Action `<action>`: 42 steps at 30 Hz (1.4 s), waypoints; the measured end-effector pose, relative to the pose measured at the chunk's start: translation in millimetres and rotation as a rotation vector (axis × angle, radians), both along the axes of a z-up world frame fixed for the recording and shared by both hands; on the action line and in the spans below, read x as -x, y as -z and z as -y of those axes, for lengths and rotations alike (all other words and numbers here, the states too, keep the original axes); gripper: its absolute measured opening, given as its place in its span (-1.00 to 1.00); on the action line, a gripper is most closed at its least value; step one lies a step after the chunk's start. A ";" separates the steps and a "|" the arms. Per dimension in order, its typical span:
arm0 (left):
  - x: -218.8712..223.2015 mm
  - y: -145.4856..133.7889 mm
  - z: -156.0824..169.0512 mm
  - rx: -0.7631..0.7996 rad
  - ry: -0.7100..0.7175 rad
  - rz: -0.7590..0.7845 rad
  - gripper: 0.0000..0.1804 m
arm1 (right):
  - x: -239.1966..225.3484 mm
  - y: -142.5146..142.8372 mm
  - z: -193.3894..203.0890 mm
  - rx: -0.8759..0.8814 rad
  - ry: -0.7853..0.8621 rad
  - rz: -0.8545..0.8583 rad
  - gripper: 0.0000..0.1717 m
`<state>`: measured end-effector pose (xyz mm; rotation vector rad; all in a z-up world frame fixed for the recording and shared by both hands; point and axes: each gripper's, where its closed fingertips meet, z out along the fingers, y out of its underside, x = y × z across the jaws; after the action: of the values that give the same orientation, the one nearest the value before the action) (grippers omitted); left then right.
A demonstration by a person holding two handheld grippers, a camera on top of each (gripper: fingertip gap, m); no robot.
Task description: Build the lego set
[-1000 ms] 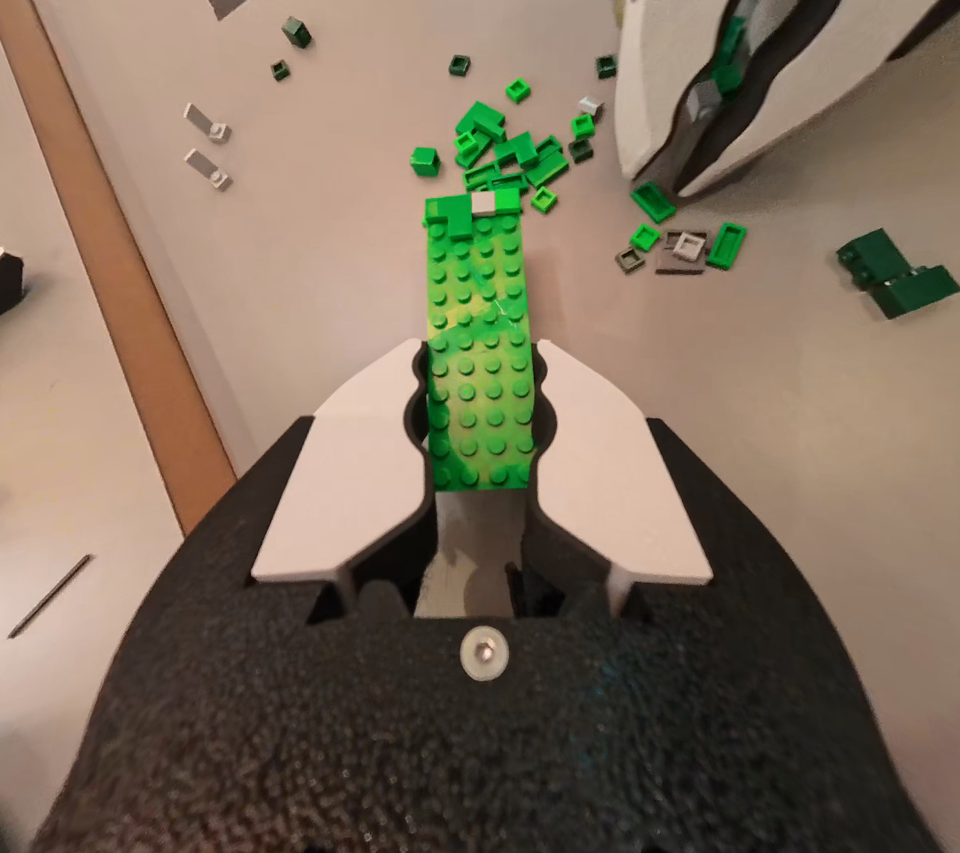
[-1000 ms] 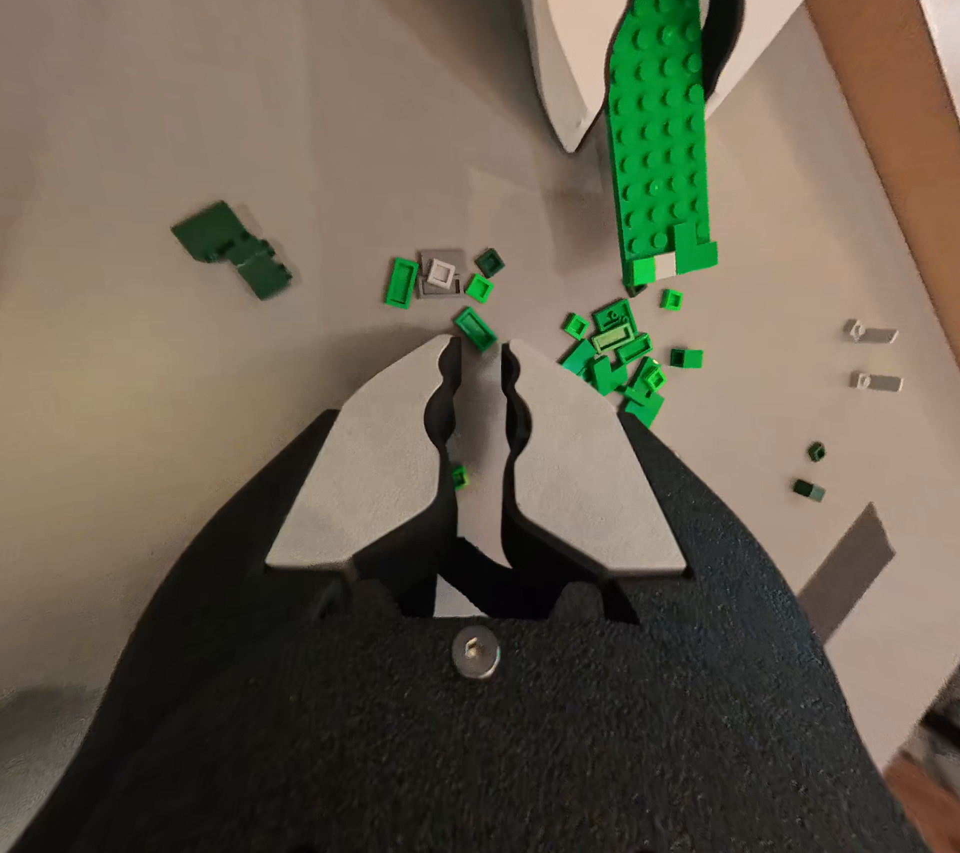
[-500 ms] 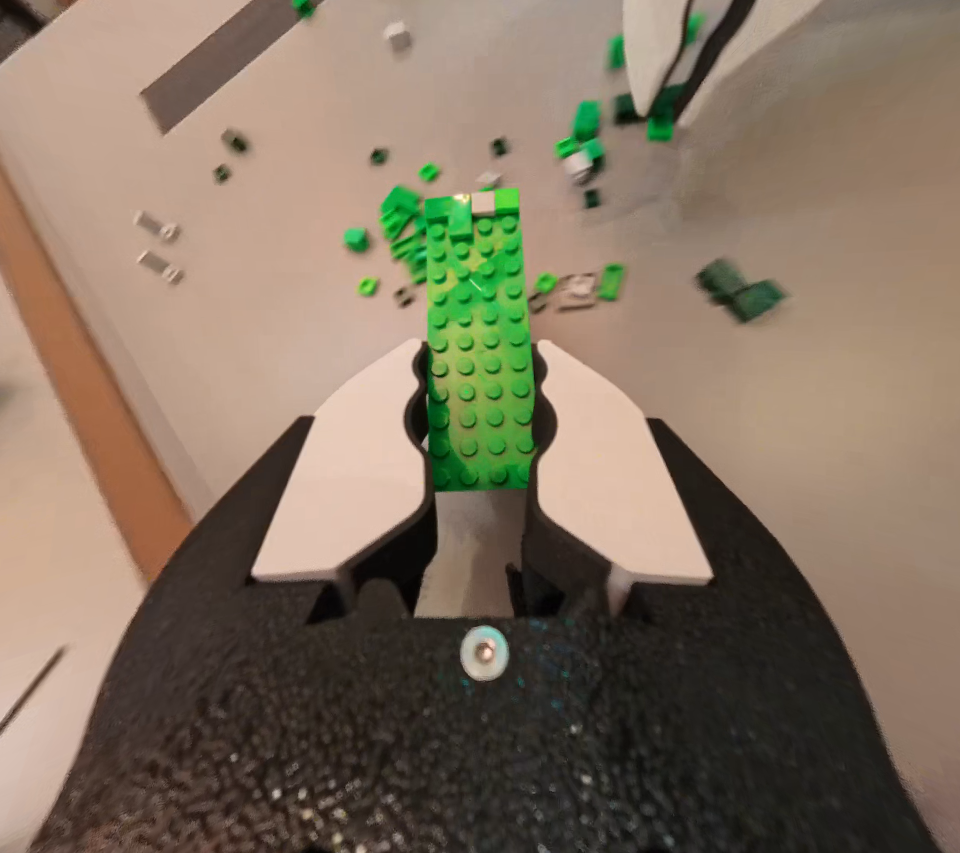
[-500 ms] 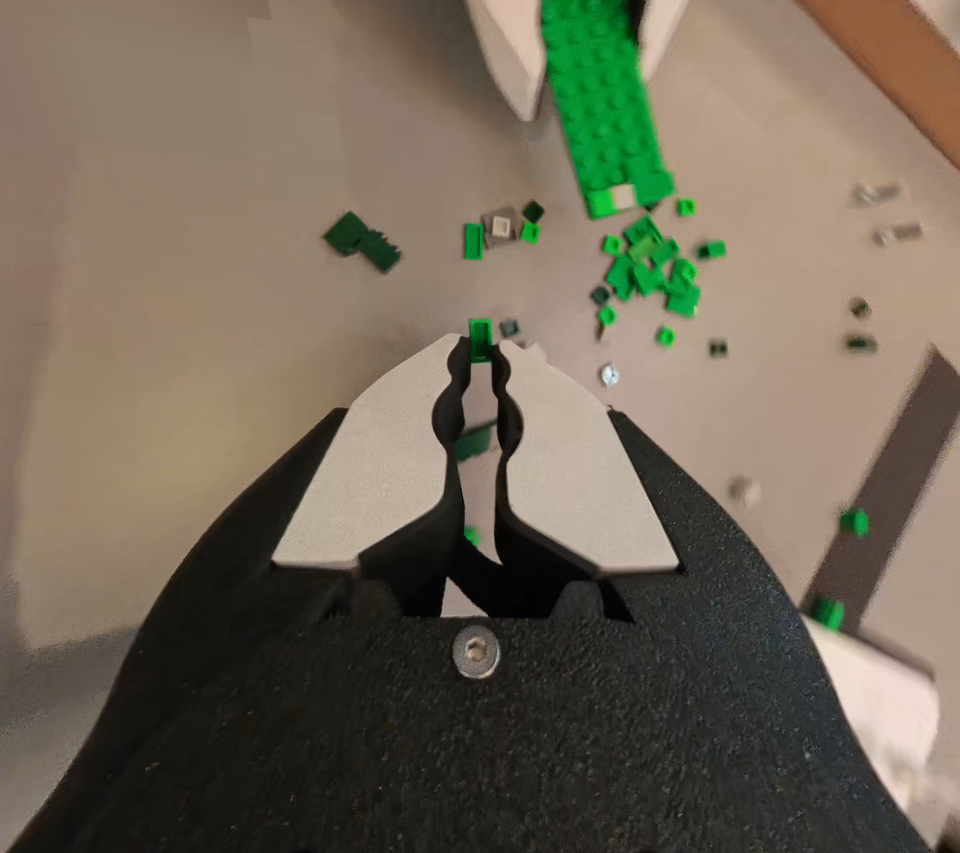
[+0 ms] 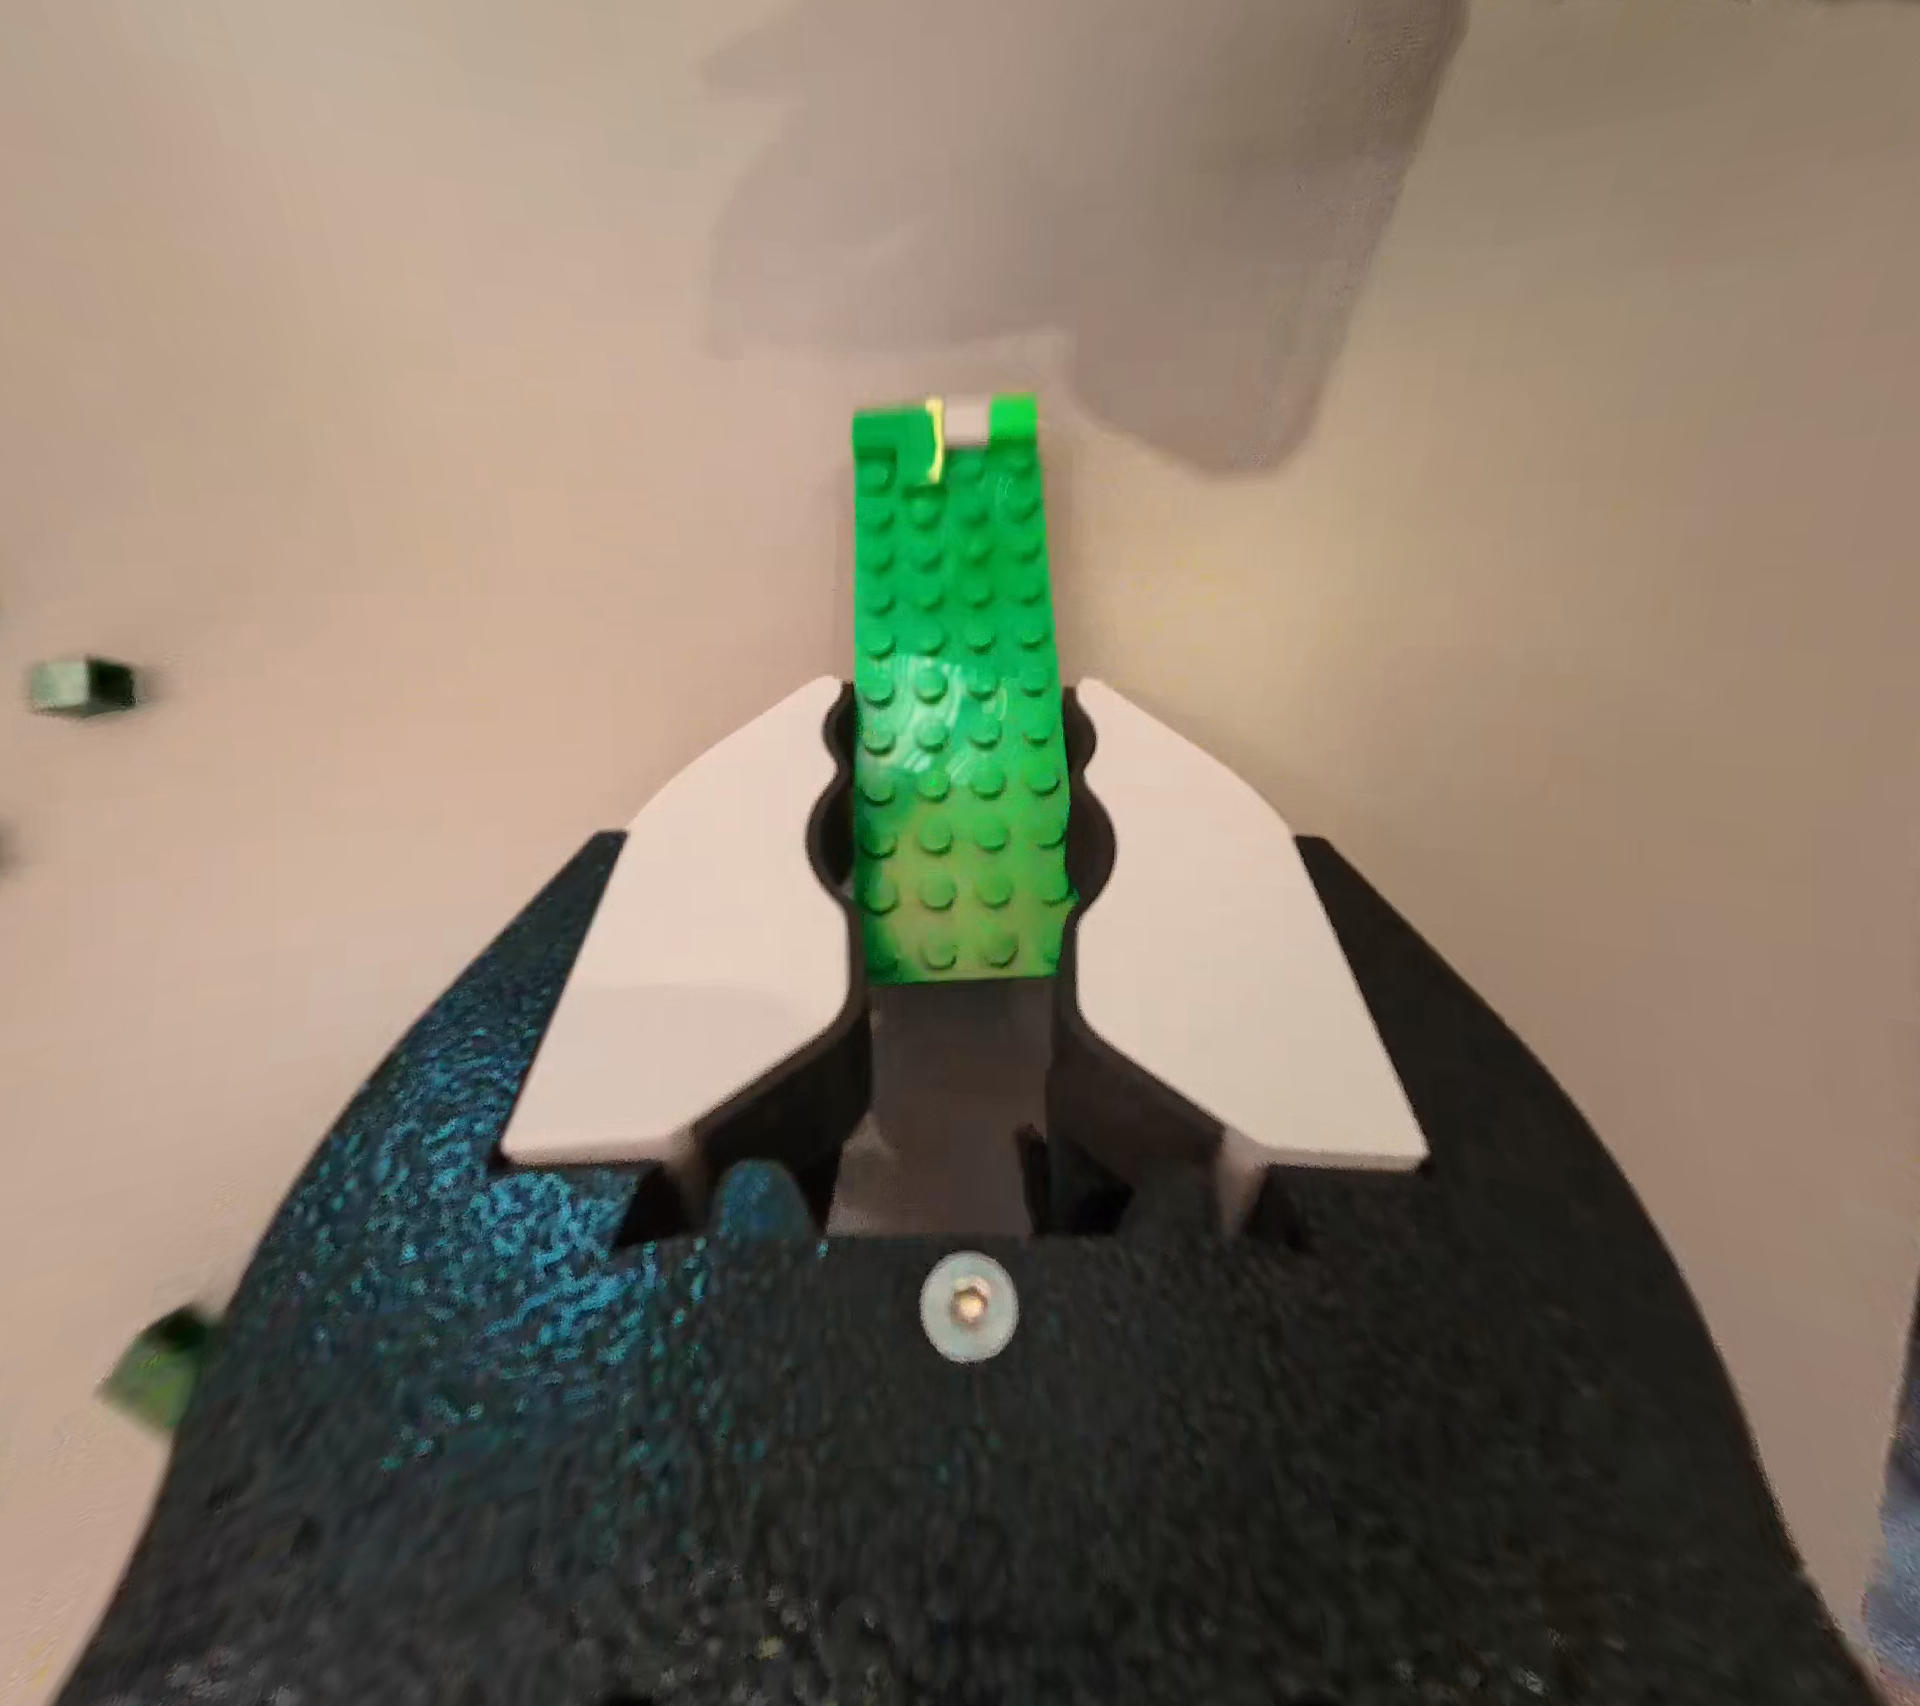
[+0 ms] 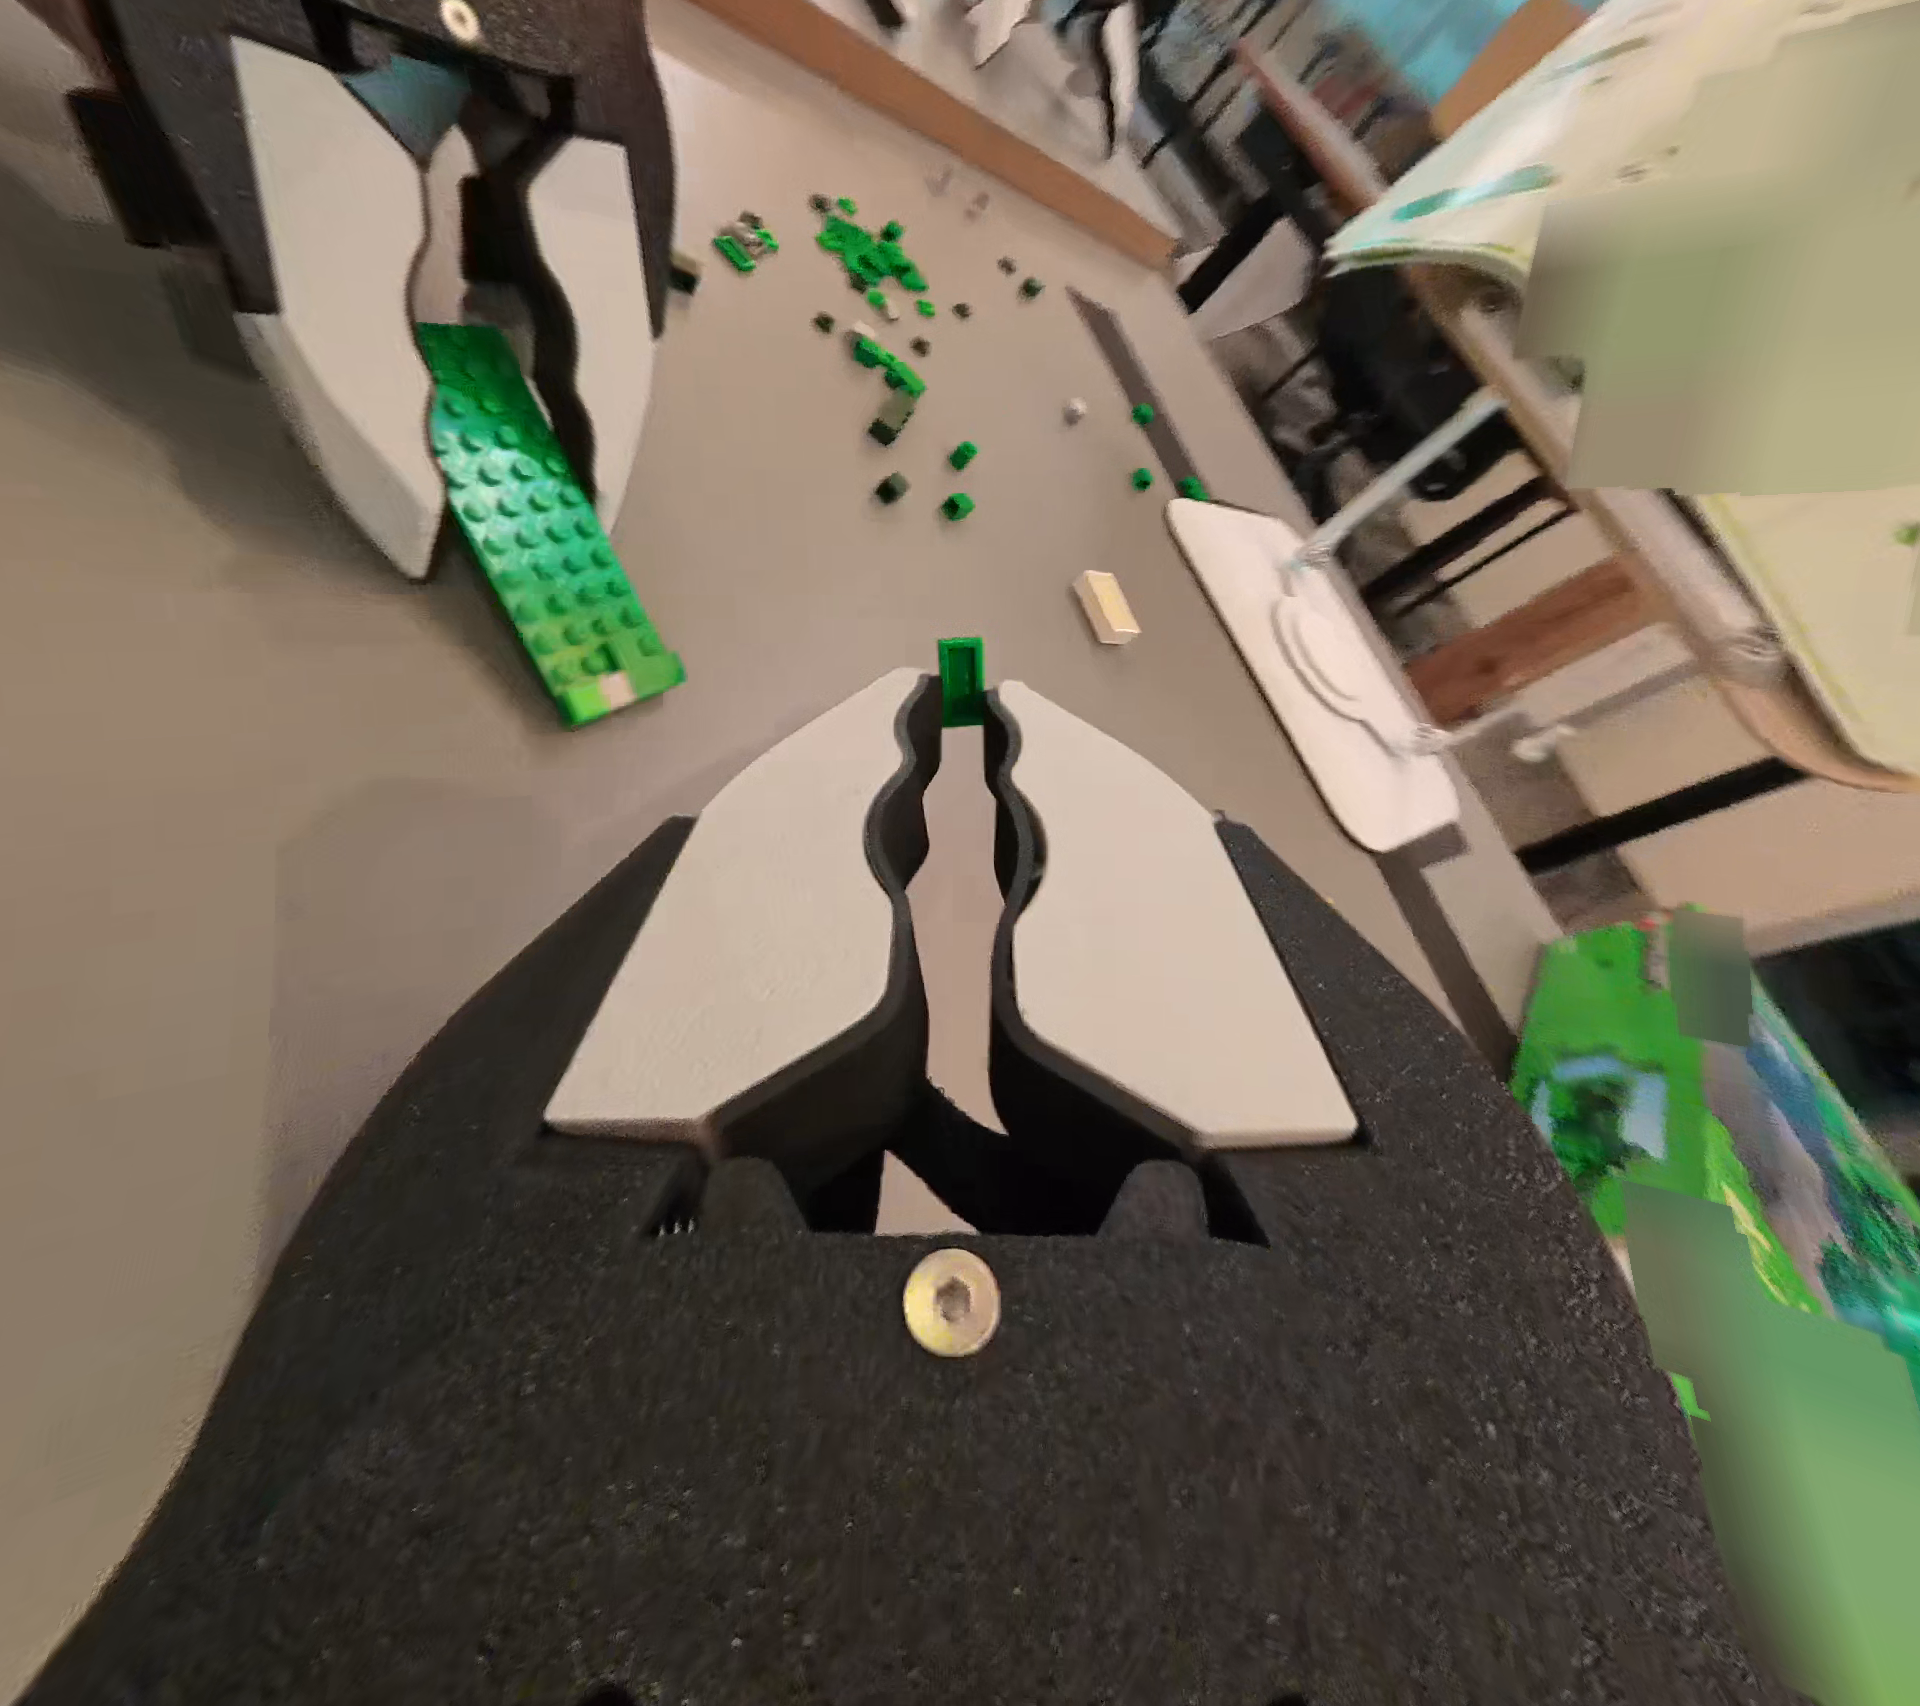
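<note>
Jaws of our right gripper (image 6: 961,688) are clamped on a small green tile (image 6: 959,680), which pokes out past their tips at frame centre. Our left gripper (image 5: 958,700) grips a long green studded plate (image 5: 956,669) by its side edges; its long axis runs straight out from the jaws. In the right wrist view the plate's free end, lower on the left, angles toward the tile, close above the grey counter (image 6: 208,825). Loose green bricks (image 6: 873,264) lie scattered farther up the frame.

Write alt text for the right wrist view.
The right tongs pinch a small green brick piece above a grey table. At upper left, the left tongs hold a long green studded plate; loose green pieces lie scattered beyond.
</note>
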<state>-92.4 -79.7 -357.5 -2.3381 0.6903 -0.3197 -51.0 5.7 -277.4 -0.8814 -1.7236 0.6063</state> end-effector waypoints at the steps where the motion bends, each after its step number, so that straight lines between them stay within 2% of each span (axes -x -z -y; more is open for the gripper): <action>1: -6.5 -1.5 -2.3 -0.001 -0.009 0.036 -0.55 | -7.3 5.6 -0.3 -0.022 0.012 -0.033 -0.92; 4: -4.5 -2.6 -5.5 0.011 -0.101 0.042 -0.21 | -13.0 14.3 -2.6 -0.123 0.044 -0.096 -0.92; 5: -1.8 -8.0 -6.6 -0.014 -0.139 0.040 -0.16 | -16.6 17.5 -0.1 -0.174 0.045 -0.126 -0.92; 7: -17.1 -36.2 -10.1 -0.137 -0.153 0.162 -0.28 | -17.6 18.2 6.5 -0.289 0.035 -0.177 -0.92; 9: -31.9 -66.3 -17.1 -0.291 -0.193 0.260 -0.53 | -16.1 14.3 16.2 -0.406 0.024 -0.225 -0.92; 13: -43.3 -82.7 -31.2 -0.439 -0.282 0.258 -0.72 | -11.5 9.6 36.2 -0.544 -0.041 -0.317 -0.92; 17: -49.8 -75.9 -37.6 -0.396 -0.302 0.305 -0.72 | -7.4 18.1 50.0 -0.630 -0.133 -0.321 -0.92; 22: -51.0 -75.3 -37.3 -0.399 -0.293 0.307 -0.91 | -8.6 16.3 51.7 -0.642 -0.179 -0.329 -0.92; 27: -48.1 -76.8 -40.9 -0.387 -0.306 0.311 -0.77 | -9.3 16.0 52.9 -0.654 -0.206 -0.337 -0.93; 28: -49.5 -76.8 -41.6 -0.387 -0.292 0.321 -0.82 | -9.1 15.1 51.6 -0.654 -0.200 -0.340 -0.93; 29: -50.2 -76.4 -42.2 -0.388 -0.279 0.315 -0.97 | -9.7 14.1 51.0 -0.650 -0.200 -0.346 -0.93; 32: -47.2 -78.5 -46.5 -0.463 -0.254 0.187 -1.00 | -10.0 10.1 48.9 -0.582 -0.214 -0.336 -0.90; 35: -37.4 -76.4 -51.9 -0.508 -0.198 -0.027 -1.00 | -16.0 7.7 50.4 -0.296 -0.301 -0.301 -0.81; 37: -19.6 -64.8 -57.1 -0.478 -0.173 -0.202 -1.00 | -14.6 1.8 33.4 -0.145 -0.255 -0.298 -0.79; 42: 17.7 -34.9 -69.5 -0.364 -0.019 -0.674 -1.00 | -7.5 0.7 -11.0 -0.037 -0.070 -0.303 -0.83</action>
<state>-110.1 -10.2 -322.6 -2.0753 0.9404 0.5894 -43.5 16.7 -278.1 -0.6667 -1.4907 0.7136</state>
